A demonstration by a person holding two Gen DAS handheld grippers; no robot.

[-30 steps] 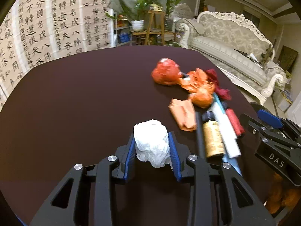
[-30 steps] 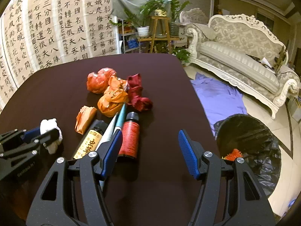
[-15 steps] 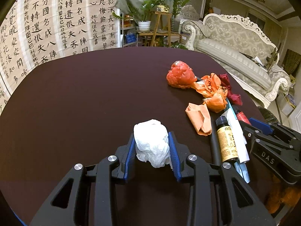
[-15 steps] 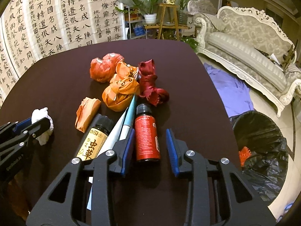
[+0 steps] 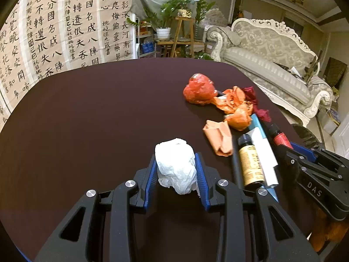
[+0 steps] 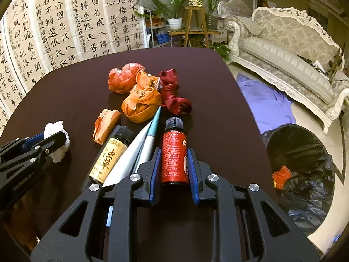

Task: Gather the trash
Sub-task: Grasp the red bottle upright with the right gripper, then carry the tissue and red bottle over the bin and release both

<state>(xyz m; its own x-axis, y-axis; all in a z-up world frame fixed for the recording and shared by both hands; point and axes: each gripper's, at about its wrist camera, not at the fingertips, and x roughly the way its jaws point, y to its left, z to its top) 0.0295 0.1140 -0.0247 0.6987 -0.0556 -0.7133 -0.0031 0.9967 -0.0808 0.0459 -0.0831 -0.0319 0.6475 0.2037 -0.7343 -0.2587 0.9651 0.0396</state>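
The left claw (image 5: 176, 170) is squeezed tight on a white paper ball (image 5: 175, 166), above the dark tabletop (image 5: 98, 113). The right claw (image 6: 174, 166) is closed around a red bottle (image 6: 174, 152) lying on the tabletop, just beside a white tube (image 6: 139, 150) and a yellow bottle (image 6: 111, 152). Orange wads (image 6: 141, 104) lie behind them. A black trash bag (image 6: 305, 163) sits on the floor at the right.

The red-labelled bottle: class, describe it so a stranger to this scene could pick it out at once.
On the dark table, find the trash pile nearest the black-lined bin. The red-labelled bottle lies there on its side, black cap pointing away, between the right gripper fingers. Its neighbour bottle wears a yellow label; this one's is red.
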